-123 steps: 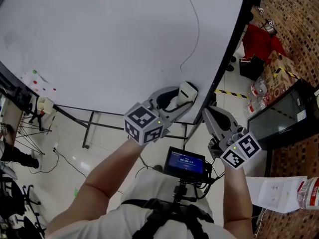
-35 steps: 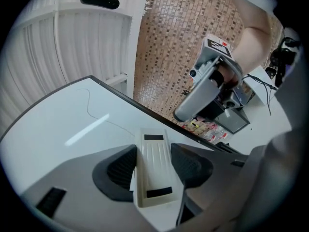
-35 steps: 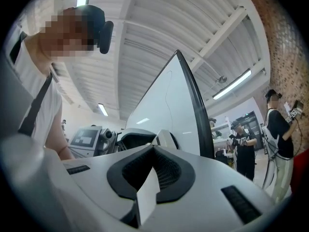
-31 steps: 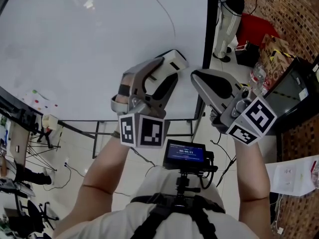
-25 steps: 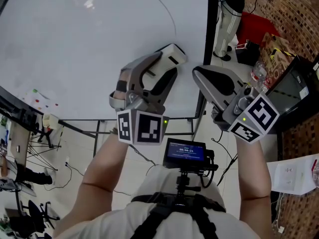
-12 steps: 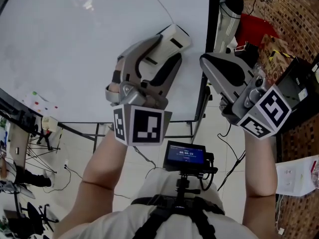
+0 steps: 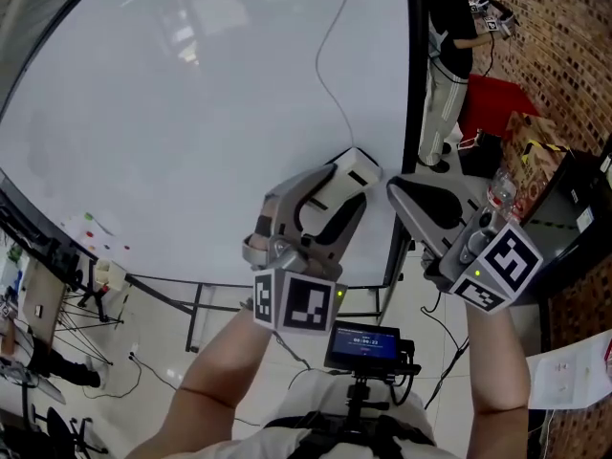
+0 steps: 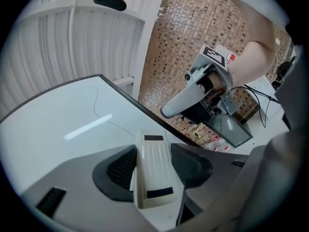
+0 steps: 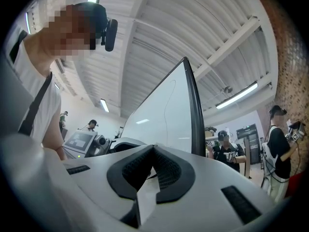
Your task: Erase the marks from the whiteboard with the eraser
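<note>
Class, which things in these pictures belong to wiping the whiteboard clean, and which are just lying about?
Belong to the job:
whiteboard
thin drawn line on it
eraser, clamped in the left gripper

Just about:
right gripper, shut and empty
red bag on the floor
bystander
small screen at the wearer's chest

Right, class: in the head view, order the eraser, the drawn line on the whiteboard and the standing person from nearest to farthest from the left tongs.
1. Eraser: gripped in the left tongs.
2. Drawn line: on the whiteboard, just above.
3. Standing person: past the board's right edge.
</note>
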The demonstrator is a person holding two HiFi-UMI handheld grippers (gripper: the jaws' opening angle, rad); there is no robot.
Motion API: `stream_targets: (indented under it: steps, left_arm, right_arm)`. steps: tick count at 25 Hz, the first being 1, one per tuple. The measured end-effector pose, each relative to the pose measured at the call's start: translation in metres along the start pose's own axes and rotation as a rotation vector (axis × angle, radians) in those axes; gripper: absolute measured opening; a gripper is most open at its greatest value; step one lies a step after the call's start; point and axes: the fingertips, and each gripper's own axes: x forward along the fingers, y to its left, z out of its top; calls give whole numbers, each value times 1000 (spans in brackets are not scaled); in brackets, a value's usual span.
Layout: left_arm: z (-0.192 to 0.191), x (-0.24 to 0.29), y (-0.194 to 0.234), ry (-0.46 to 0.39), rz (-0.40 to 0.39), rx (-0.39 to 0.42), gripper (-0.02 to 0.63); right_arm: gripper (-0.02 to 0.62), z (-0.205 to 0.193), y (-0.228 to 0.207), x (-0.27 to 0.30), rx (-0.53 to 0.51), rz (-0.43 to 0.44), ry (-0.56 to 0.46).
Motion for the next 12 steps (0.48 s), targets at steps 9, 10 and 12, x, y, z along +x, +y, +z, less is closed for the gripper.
stream_targets:
  steps: [9,10,12]
  left_arm:
    - [19,-2,36,-50,94,-91,244]
    - [17,-4,38,-56,119,-109,245]
    - [15,-6,40,-90,152,-136,245]
  right_arm:
    - [11,8,-1,0,7,-12,-17]
    - [11,7,-2,-1,13,-12,-17]
    - [11,4,-4,-2,21,-11,-13]
